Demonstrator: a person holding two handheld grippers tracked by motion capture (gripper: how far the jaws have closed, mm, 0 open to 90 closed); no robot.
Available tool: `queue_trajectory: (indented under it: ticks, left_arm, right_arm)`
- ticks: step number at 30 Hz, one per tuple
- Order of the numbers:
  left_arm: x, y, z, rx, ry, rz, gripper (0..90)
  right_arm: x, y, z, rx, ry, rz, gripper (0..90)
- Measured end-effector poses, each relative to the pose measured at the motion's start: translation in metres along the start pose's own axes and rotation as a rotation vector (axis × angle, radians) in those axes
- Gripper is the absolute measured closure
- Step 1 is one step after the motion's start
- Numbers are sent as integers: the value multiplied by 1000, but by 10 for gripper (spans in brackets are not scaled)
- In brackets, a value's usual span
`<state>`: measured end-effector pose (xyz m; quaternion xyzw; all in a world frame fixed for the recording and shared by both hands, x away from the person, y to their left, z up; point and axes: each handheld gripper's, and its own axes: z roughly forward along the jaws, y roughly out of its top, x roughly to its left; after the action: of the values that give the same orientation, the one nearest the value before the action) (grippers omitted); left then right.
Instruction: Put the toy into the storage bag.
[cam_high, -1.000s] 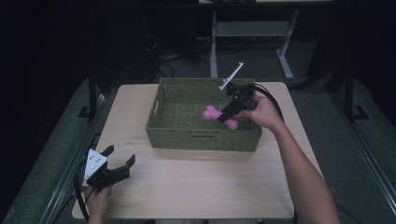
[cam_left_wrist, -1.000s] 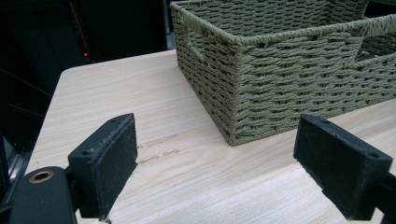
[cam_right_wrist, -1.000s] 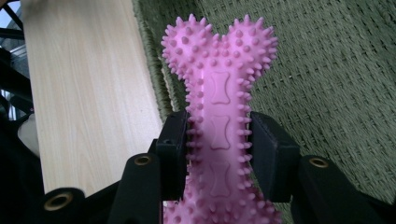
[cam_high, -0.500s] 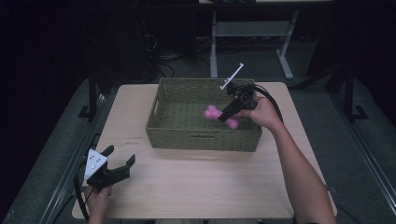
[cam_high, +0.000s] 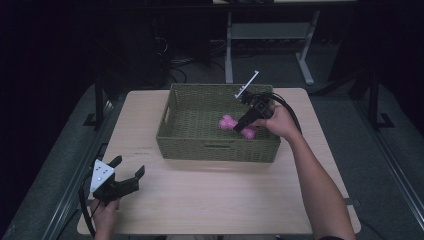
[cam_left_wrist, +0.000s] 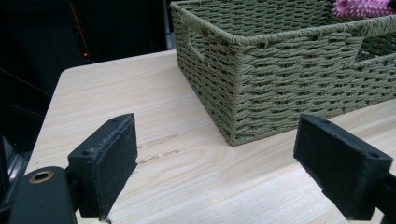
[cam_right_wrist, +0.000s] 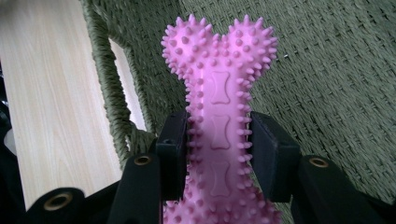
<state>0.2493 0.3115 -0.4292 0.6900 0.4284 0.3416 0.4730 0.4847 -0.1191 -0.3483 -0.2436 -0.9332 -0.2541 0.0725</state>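
Observation:
A pink spiked bone-shaped toy (cam_right_wrist: 219, 107) is clamped at its waist between the black jaws of my right gripper (cam_right_wrist: 219, 154). In the high view that right gripper (cam_high: 243, 125) hangs inside the green woven basket (cam_high: 185, 145), near its right side, with the pink toy (cam_high: 228, 122) just above the basket floor. My left gripper (cam_high: 128, 171) rests at the table's near left corner, jaws wide apart and nothing between them. In the left gripper view its pads (cam_left_wrist: 109, 163) frame bare wood, with the basket (cam_left_wrist: 280, 88) ahead and the pink toy (cam_left_wrist: 362, 8) peeking over the rim.
The light wooden table (cam_high: 215, 200) has open room in front of the basket and along its left side. A cable runs from the right gripper over the basket's right rim. Dark floor and a white-legged stand (cam_high: 265, 35) lie beyond the table.
The right gripper has sunk a little deeper into the basket with the pink toy still in its jaws. The left gripper has stayed where it was.

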Motion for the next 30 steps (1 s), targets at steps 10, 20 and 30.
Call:
queue_trajectory:
  ticks: [10, 20, 30]
  left_arm:
    - [0, 0, 0, 0, -1, -1, 130]
    - [0, 0, 0, -1, -2, -2, 130]
    - [0, 0, 0, -1, -2, -4, 130]
  right_arm:
    - [-3, 1, 8, 17, 0, 6, 579]
    - [-6, -3, 15, 20, 1, 23, 579]
    - [-11, -10, 23, 45, -2, 41, 579]
